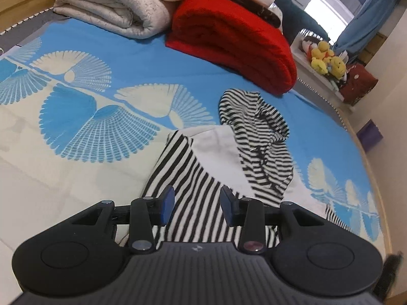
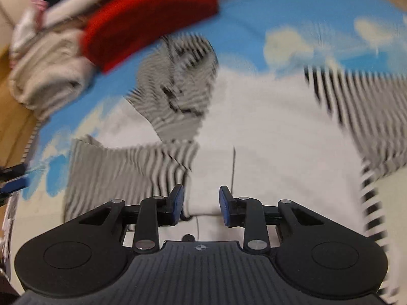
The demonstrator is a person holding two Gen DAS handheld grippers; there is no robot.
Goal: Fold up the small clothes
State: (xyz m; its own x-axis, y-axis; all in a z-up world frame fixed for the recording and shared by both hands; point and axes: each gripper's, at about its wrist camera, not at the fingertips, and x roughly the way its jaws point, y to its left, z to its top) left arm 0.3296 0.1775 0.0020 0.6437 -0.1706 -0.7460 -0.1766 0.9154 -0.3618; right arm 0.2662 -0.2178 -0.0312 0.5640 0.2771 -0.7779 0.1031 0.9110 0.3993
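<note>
A small hooded top [image 1: 213, 150] with a white body and black-and-white striped sleeves and hood lies spread on the blue and cream bed sheet [image 1: 101, 81]. My left gripper [image 1: 197, 204] is open and empty, just above a striped sleeve [image 1: 185, 178]. The striped hood [image 1: 259, 132] lies beyond it, to the right. In the blurred right wrist view my right gripper [image 2: 201, 203] is open and empty over the white body [image 2: 267, 139] of the top, near its lower hem. A striped sleeve [image 2: 122, 170] lies to its left and another [image 2: 361, 117] to its right.
A folded red blanket [image 1: 234, 43] and a rolled cream quilt [image 1: 114, 2] lie at the far end of the bed. Yellow soft toys [image 1: 325, 58] sit on a shelf past the bed's right edge. The red blanket also shows in the right wrist view [image 2: 147, 20].
</note>
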